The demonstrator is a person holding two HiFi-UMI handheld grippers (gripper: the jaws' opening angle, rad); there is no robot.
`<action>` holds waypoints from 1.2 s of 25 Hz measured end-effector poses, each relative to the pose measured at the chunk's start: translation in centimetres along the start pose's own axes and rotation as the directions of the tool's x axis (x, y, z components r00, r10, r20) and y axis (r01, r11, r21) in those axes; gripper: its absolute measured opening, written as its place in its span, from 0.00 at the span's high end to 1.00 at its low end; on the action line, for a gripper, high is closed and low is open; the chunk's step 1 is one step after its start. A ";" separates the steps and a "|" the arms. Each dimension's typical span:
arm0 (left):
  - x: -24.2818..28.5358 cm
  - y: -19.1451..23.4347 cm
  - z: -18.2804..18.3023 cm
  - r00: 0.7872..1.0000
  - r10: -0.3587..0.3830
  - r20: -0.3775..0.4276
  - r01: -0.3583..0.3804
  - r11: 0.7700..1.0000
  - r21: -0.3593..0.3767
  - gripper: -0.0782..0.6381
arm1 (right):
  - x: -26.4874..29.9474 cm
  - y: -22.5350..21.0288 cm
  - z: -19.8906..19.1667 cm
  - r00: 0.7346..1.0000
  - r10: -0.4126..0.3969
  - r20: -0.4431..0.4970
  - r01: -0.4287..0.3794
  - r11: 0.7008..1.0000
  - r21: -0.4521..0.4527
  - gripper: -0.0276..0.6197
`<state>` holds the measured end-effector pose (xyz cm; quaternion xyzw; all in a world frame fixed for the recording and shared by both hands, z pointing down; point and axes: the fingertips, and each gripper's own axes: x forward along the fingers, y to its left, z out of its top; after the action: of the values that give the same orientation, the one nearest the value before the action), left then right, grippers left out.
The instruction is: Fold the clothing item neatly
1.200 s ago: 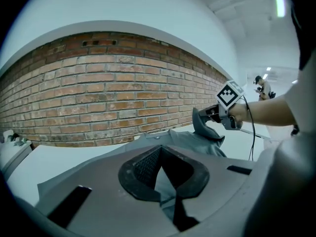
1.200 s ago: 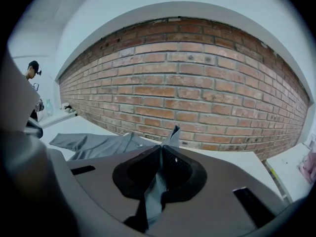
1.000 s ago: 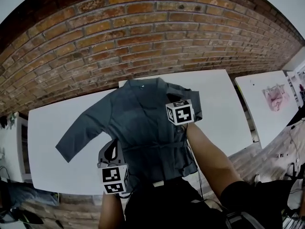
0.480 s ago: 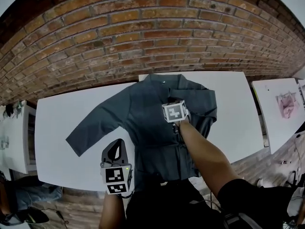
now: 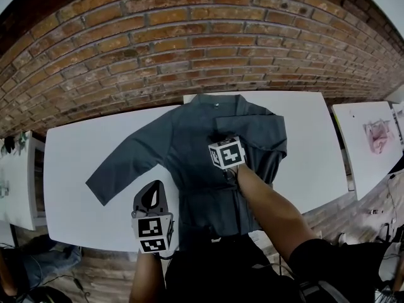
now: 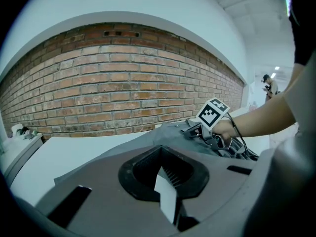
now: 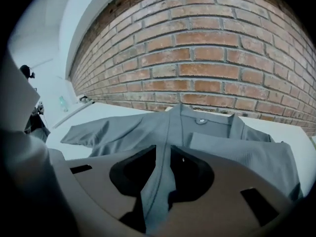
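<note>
Grey shirt [image 5: 192, 163], hem behind person's torso [image 5: 214, 267]

I find this to be a work room set up for handling garments, a lab or studio rather than a home. Grounds follow. A bare brick wall [image 5: 202, 49] runs the whole far side. Plain white tables stand in front of it. The white table [image 5: 76, 169] before me carries a single grey jacket [image 5: 202, 163] spread out. A second table [image 5: 353, 150] to my right carries one pink garment [image 5: 377, 136]. Loose cables [image 5: 386, 231] lie on the floor [image 5: 334, 210] near that table. In the left gripper view a white ceiling [image 6: 148, 4] curves overhead, and a person [image 6: 268, 84] stands far off in a bright white area.
</note>
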<state>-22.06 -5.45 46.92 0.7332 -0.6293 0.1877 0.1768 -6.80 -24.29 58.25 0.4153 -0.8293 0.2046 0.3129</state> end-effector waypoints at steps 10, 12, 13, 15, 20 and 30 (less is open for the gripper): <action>0.0 2.8 -0.8 0.999 0.052 -0.012 -0.053 0.998 -0.032 0.89 | -6.6 1.7 2.3 0.979 0.005 0.206 0.006 0.999 -0.054 0.84; -0.4 3.2 -0.8 0.998 0.064 -0.007 -0.064 0.998 -0.029 0.89 | -6.6 -1.1 1.8 0.982 -0.044 0.183 0.045 0.999 -0.001 0.84; -0.6 3.3 -0.9 0.998 0.068 -0.008 -0.068 0.997 -0.028 0.89 | -6.8 -2.3 1.7 0.982 -0.063 0.177 0.059 0.998 0.029 0.85; -1.0 3.9 -1.6 0.997 0.079 -0.018 -0.080 0.996 -0.029 0.89 | -7.4 -3.8 1.8 0.978 -0.092 0.184 0.083 0.995 0.058 0.93; -1.9 7.1 -4.6 0.988 0.136 -0.073 -0.141 0.987 -0.072 0.89 | -9.0 -4.2 2.2 0.964 -0.130 0.232 0.134 0.991 -0.002 0.95; -4.6 11.6 -6.8 0.972 0.210 -0.104 -0.222 0.968 -0.115 0.89 | -3.0 -11.7 -0.4 0.970 -0.242 0.000 0.241 0.969 0.061 0.95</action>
<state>-34.54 0.19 50.80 0.6383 -0.7074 0.1987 0.2295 4.32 -29.05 57.41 0.5233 -0.7672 0.1885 0.3195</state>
